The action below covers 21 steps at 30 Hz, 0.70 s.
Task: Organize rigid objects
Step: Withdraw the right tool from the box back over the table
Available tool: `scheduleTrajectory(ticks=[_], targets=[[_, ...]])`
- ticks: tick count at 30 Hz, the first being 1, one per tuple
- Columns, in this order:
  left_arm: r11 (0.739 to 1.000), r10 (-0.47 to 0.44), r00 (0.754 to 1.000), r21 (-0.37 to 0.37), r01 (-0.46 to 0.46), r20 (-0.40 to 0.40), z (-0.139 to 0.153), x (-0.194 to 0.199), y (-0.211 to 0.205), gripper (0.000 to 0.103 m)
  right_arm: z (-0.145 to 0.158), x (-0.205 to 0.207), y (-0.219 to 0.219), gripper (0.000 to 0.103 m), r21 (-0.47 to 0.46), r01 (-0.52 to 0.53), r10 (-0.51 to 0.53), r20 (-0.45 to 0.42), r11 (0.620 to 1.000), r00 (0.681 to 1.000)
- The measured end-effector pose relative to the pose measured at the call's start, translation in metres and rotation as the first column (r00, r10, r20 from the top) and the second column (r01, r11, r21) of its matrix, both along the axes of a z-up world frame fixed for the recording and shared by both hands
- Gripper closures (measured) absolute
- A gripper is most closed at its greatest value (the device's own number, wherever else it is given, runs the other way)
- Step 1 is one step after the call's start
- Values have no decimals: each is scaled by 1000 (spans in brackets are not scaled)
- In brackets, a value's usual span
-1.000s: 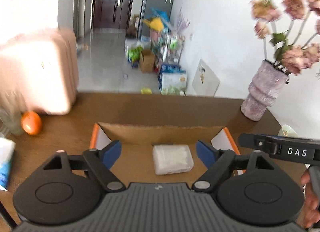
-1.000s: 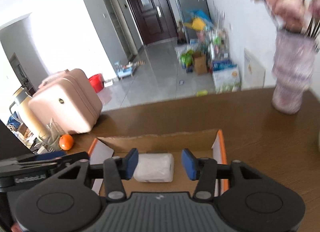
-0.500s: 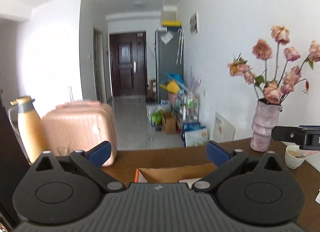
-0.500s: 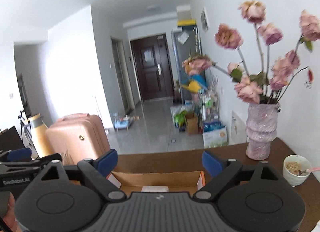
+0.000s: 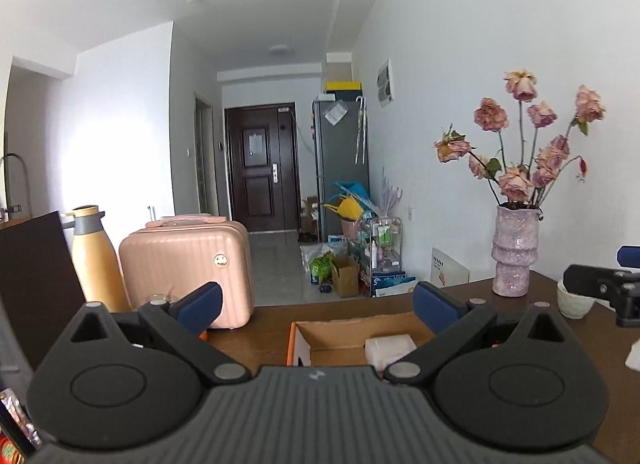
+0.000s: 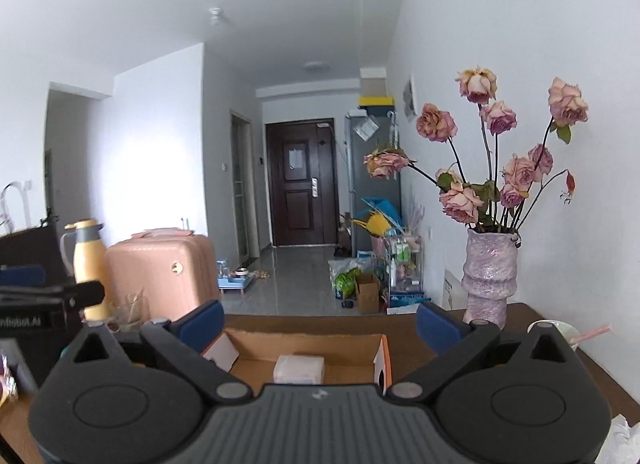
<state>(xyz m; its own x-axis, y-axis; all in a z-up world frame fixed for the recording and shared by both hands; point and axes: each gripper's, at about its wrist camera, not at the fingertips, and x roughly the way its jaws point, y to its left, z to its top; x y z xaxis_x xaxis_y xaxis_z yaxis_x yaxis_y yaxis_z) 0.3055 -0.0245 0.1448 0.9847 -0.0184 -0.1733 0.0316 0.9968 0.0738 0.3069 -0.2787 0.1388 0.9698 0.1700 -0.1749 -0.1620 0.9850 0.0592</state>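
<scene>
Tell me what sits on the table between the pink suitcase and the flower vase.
The open cardboard box with a white packet inside lies between the pink suitcase and flower vase, seen in the right wrist view.

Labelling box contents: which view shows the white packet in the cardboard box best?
Right wrist: the white rectangular packet lies fully visible inside the open cardboard box. In the left wrist view, the gripper linkage covers part of it.

The open cardboard box point(image 6: 304, 348) is approached freely from above; its floor is partly taken up by a white packet point(image 6: 299, 369). The right side is hemmed in by a vase of dried roses point(image 6: 489, 276) and a bowl point(image 5: 574, 302), the left by a pink suitcase point(image 5: 186, 274) and a yellow flask point(image 5: 94, 260).
</scene>
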Motion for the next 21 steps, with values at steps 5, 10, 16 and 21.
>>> scheduleTrajectory(ticks=[5, 10, 16, 21], targets=[[999, -38, 999, -15, 38, 22, -31, -56, 14, 0, -33, -54, -8, 0, 19, -21, 21, -3, 1000, 1000], [1000, -8, 1000, -10, 9, 11, -94, -99, 29, 0, -86, -89, -18, 0, 21, -9, 10, -62, 1000, 998], [998, 60, 998, -34, -60, -4, -148, -139, 49, 0, -136, -133, -21, 0, -27, 14, -16, -73, 1000, 997], [999, 50, 999, 8, -50, -3, -163, -153, 44, 0, -156, -146, -26, 0, 11, -21, 22, -105, 1000, 994]])
